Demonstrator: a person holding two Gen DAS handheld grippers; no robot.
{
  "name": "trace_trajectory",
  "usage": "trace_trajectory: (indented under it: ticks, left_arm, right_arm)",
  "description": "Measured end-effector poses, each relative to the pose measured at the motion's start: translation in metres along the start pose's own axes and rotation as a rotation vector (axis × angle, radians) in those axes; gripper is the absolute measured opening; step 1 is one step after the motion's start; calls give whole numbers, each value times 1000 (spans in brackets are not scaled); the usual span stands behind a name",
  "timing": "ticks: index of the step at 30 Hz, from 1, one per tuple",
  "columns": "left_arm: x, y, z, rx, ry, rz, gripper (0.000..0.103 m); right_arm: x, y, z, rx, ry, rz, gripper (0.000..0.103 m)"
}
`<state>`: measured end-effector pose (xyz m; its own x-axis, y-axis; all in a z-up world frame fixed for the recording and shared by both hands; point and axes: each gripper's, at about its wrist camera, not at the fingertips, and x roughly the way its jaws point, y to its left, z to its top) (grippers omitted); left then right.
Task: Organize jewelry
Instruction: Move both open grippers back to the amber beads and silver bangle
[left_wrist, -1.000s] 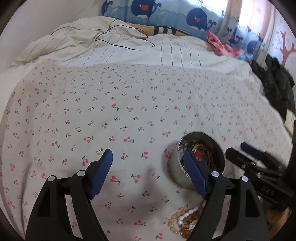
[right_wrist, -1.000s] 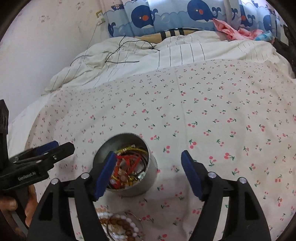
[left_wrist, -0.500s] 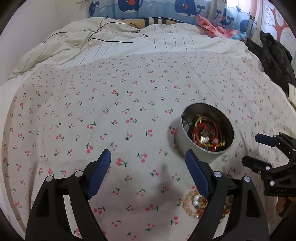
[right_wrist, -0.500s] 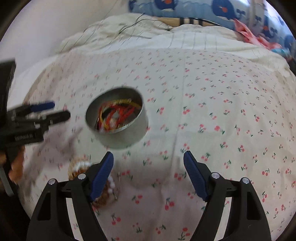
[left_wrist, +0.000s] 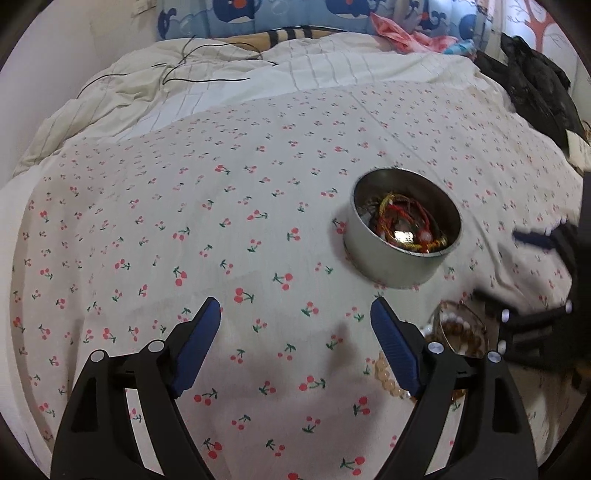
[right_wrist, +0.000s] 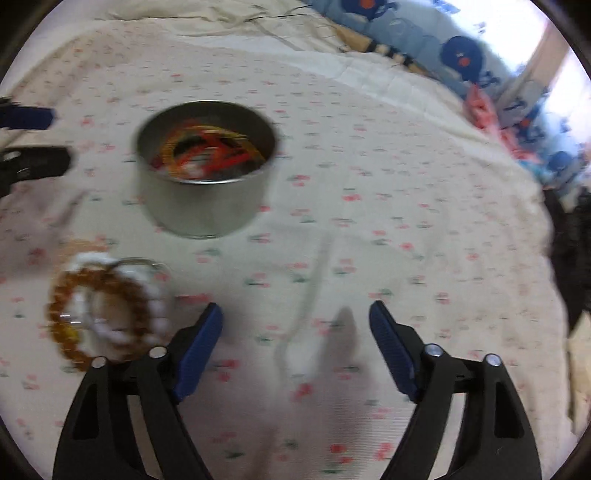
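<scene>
- The step in hand looks like the approach: both tools hang over the cherry-print bedsheet, and nothing has been lifted.
- The left gripper stands wide open with only printed cloth between its blue pads.
- The right gripper has its jaws opening at this moment, and nothing lies between them either.
- The round silver metal tin sits on the sheet beyond and to the right of the left gripper, already holding a tangle of red and gold cords.
- The loose heap of amber and white bead bracelets lies on the sheet just beside the right gripper's left pad, outside the jaws, and near the tin's front wall.
- In the left wrist view the same heap peeps out behind the left gripper's right finger.
- The next move, I judge, calls for the right gripper to shift left over the beads, then close on a strand without dragging the others.
</scene>
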<state>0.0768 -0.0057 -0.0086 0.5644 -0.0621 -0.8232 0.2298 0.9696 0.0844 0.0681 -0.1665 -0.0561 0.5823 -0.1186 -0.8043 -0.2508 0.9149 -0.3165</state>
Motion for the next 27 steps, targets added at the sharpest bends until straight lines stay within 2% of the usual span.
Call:
trace_trajectory:
  ticks: [2,3,7,8,12,15,16,19,21,23,26,27]
  left_arm:
    - [-2,-5,-3,34,1,-27,80]
    - [-4,-8,-5,53,-1,-38,80]
    - [-10,-20,-14,155,-26,-3,80]
    - [-10,-21,-15,165,-25,5,80]
    - [-10,-20,-19,177,-14,5,80]
    - [-11,-22,-22,195,-15,7,80]
    - [-11,-24,-22,203,-15,7,80]
    - [-13,-29,-26,236,-15,-12,80]
    - [-15,-34,-30,266,-18,-40,80]
    - [-19,-40,-33,288,-16,-99,80]
    - [-25,-48,-38,294,5,-269,80]
    - [-27,-50,-39,298,1,-300,79]
  right_arm:
    - [0,-9,-1,18,-2,-77,80]
    - [-1,-12,-2,28,-7,-82,81]
    - [-14,-18,-2,99,-56,205,81]
    - [-15,-14,-3,84,-58,224,81]
    - [-5,6,-4,-15,-23,149,81]
    - [-1,11,-8,-41,-11,131,83]
    - [-1,11,-9,-46,-13,103,87]
    - [-3,4,-8,-49,-22,-72,89]
    - [-2,-12,-9,5,-14,-114,89]
    - [-2,-26,-10,62,-2,-84,89]
    - [-7,-37,-9,147,-17,73,89]
    - [-9,-39,-9,166,-24,117,89]
